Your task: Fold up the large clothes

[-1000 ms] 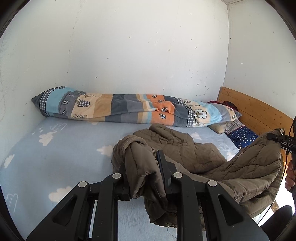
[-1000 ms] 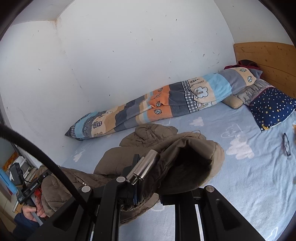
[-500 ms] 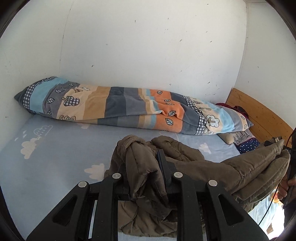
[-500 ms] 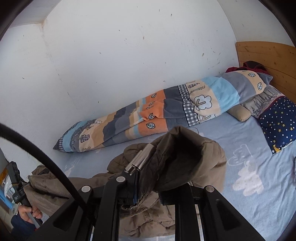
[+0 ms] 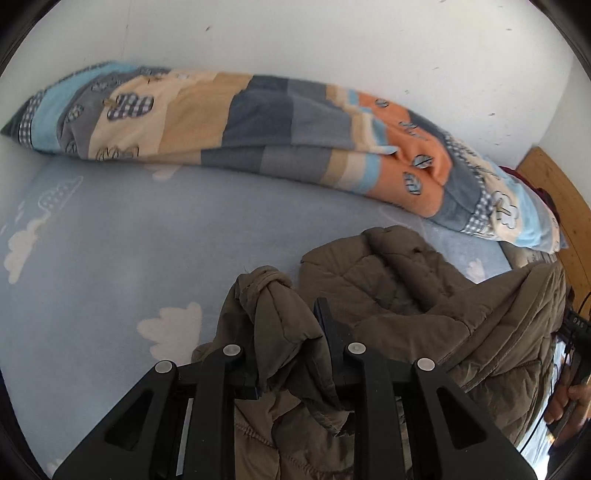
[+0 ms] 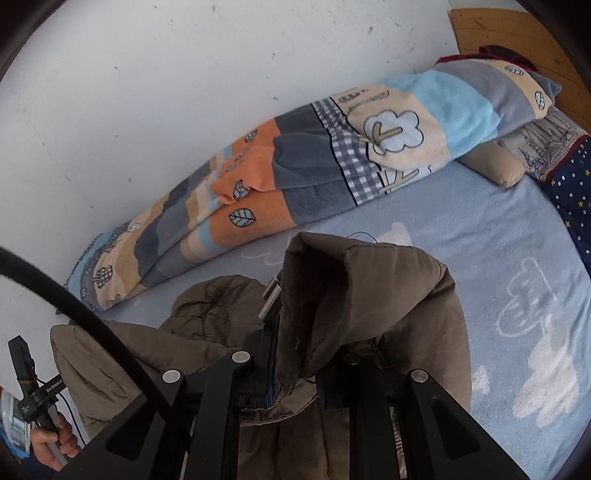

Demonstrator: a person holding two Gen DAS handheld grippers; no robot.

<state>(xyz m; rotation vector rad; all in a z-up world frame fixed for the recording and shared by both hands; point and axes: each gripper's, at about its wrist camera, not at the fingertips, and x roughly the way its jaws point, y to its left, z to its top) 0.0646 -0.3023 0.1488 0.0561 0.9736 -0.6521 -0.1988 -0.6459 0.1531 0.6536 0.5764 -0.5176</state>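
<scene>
A large olive-brown quilted jacket (image 5: pixel 406 280) hangs between my two grippers over the light blue bed sheet (image 5: pixel 110 258). My left gripper (image 5: pixel 288 332) is shut on a bunched edge of the jacket. My right gripper (image 6: pixel 295 332) is shut on another part of the jacket (image 6: pixel 369 295), near its hood or collar, and the cloth drapes over the fingers. The jacket's middle sags onto the bed. The other gripper's handle and the hand on it show at the right edge of the left wrist view (image 5: pixel 576 332) and at the lower left of the right wrist view (image 6: pixel 33 391).
A rolled striped blanket (image 5: pixel 258 125) lies along the white wall at the back of the bed. Pillows (image 6: pixel 569 158) and a wooden headboard (image 6: pixel 517 33) are at the right end. The sheet (image 6: pixel 517 258) has white cloud prints.
Both grippers have moved forward and lower over the bed with the jacket still held. The blanket and wall look closer, and the jacket has bunched nearer the blanket.
</scene>
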